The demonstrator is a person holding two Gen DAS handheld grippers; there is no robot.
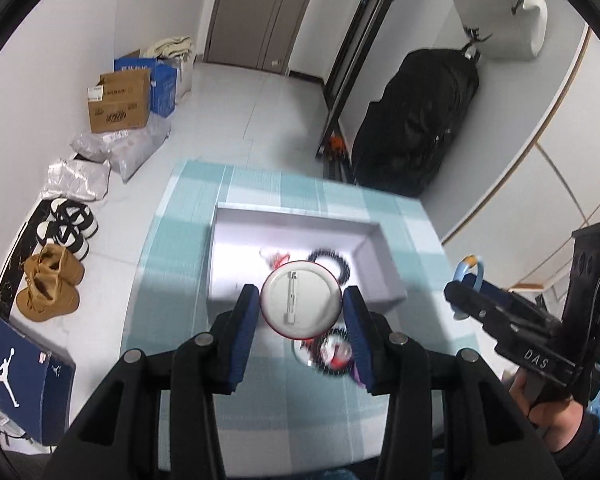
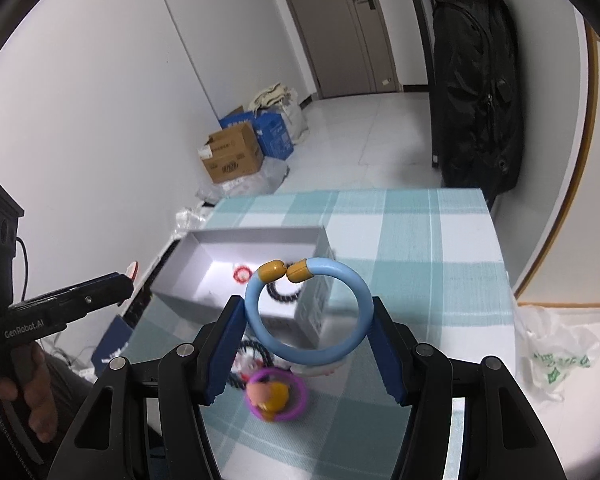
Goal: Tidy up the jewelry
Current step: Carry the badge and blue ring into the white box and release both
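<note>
Two pieces are up off the tabletop [image 2: 440, 248], one in each gripper. The left gripper [image 1: 300, 306] has its jaws clamped on a round white badge [image 1: 299, 300] with a red rim, its back with the pin bar facing the camera; the blue pads press its left and right edges. The badge hangs over the near wall of the white box [image 1: 374, 240], which sits open toward the far left part of the checked cloth. Inside the box lie a black beaded bracelet [image 1: 334, 260] and a small red piece [image 1: 280, 259], both blurred. Below the badge, on the cloth just in front of the box, lies a blurred heap of more pieces [image 1: 332, 354].

The right gripper [image 2: 310, 330] has its jaws clamped on a blue bangle [image 2: 306, 312] with two yellow end caps that meet at the top. The ring stands nearly upright between the pads, held at its left and right sides, above the near right corner of the box [image 2: 256, 240]. In this view a red ring [image 2: 242, 274] and the black bracelet [image 2: 284, 294] show inside the box. Under the bangle, on the cloth, lie a purple ring [image 2: 278, 396] with a yellow and pink charm and a black cord beside it.

A person's hand [image 1: 548, 412] grips the right tool's handle. Beyond the tabletop's left edge, on the floor, stand cardboard boxes [image 1: 120, 102] and shoes [image 1: 52, 284]; a black bag [image 2: 476, 92] hangs past the far edge.
</note>
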